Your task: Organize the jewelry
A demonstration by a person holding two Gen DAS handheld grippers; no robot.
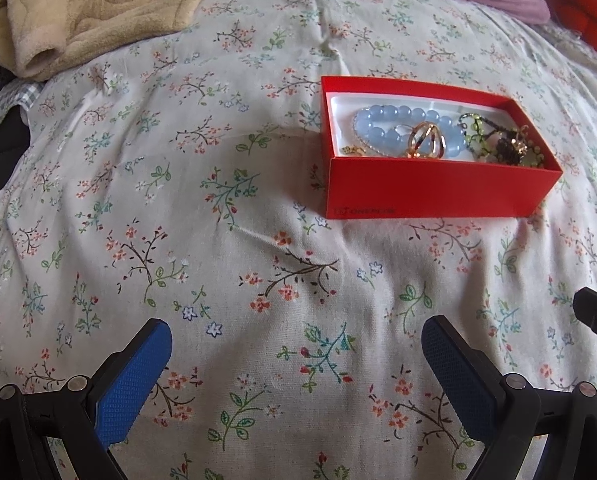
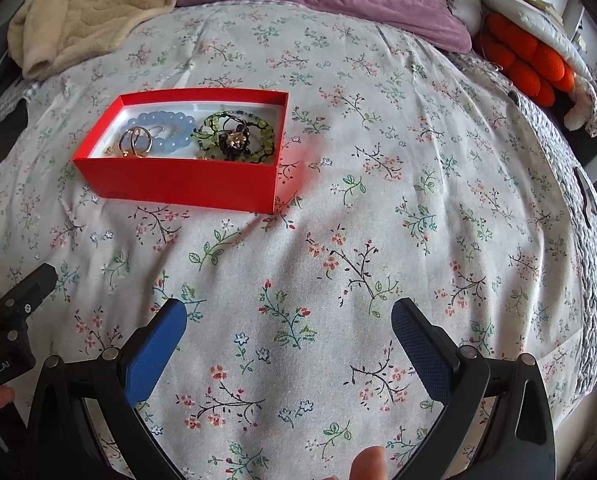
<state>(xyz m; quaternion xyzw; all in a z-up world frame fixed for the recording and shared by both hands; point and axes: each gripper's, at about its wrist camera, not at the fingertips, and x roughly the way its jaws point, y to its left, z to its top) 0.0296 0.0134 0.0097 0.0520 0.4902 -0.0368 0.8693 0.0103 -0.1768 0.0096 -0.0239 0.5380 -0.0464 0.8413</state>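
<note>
Since every piece already lies inside the open red cardboard box [image 2: 186,184] mid-bed on the floral bedsheet [image 2: 378,240], your left tool [image 1: 297,354] and right tool [image 2: 289,332] hover spread, empty

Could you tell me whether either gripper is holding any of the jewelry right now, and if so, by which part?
Nothing is held. The left gripper and right gripper are both open over the bedspread; the jewelry lies in the red box.

1 red box [image 2: 186,184] – 2 bead bracelets [image 2: 166,130] – 2 grippers [image 2: 289,320].
</note>
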